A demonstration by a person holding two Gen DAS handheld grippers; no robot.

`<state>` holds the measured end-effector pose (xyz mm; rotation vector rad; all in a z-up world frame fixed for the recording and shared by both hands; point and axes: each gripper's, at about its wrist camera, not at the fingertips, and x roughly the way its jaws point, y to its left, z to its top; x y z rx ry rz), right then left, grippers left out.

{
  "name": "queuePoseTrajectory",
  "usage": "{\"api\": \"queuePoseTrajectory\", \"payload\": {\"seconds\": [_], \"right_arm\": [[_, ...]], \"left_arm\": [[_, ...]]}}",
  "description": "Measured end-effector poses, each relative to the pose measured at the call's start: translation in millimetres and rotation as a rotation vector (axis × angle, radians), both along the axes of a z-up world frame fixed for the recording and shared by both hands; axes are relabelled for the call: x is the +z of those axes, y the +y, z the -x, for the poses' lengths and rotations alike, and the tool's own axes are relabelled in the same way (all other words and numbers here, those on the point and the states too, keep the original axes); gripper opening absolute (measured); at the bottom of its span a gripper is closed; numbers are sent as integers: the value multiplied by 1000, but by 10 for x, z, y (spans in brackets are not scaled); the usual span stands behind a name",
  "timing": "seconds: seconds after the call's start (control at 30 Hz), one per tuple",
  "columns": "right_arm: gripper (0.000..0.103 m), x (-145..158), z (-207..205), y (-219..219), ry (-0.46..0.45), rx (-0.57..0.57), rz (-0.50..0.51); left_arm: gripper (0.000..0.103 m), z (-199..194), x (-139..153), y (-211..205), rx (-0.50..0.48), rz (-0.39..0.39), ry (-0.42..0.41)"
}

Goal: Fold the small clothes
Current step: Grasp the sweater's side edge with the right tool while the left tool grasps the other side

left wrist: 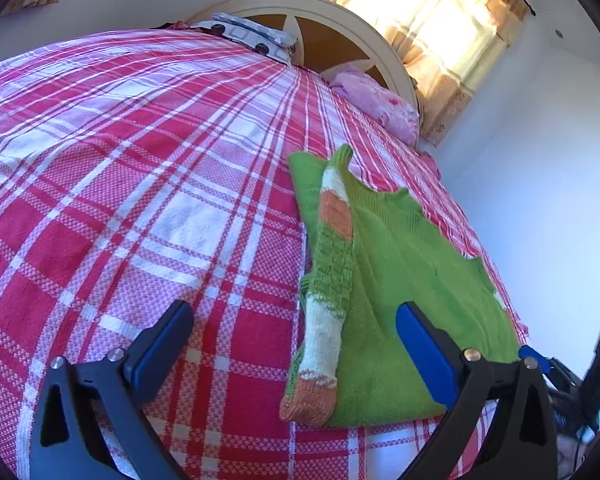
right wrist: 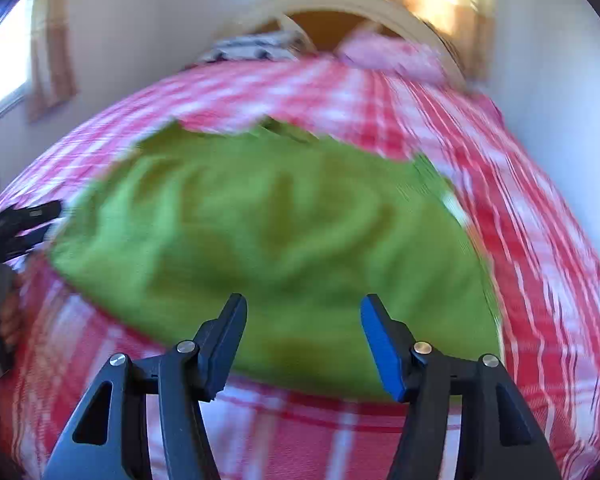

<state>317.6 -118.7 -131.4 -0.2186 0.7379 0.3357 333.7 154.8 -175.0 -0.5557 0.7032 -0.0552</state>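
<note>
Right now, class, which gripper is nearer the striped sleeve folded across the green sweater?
Left. The left gripper is open right at the striped sleeve. The right gripper is open over the plain green sweater; no sleeve shows there.

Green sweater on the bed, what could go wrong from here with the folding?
1. The striped sleeve only lies loose across the green sweater, so it may slide off if the body is lifted.
2. The sweater sits near the edge of the bed, so a tug could drag it over.
3. The right wrist view is blurred; the right tongs might miss the hem.
</note>
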Motion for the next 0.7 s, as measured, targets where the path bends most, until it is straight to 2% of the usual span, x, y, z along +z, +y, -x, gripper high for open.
{"api": "queuePoseTrajectory", "payload": {"seconds": [0.1,0.17,0.3,0.53,0.7], "right_arm": [[60,50,161,476,-46,157,87],[60,19,233,756,-64,234,136],[60,-66,255,1149,-74,303,168],[60,-226,322,1689,-105,406,232],[60,-372,411,2056,-154,465,323]], "left_arm": [[103,-34,-6,43,-5,20,13],[103,-84,11,79,-29,24,51],[103,-102,64,158,-42,-65,90],[103,-112,40,633,22,-14,100],[103,-207,89,711,-6,55,96]]}}
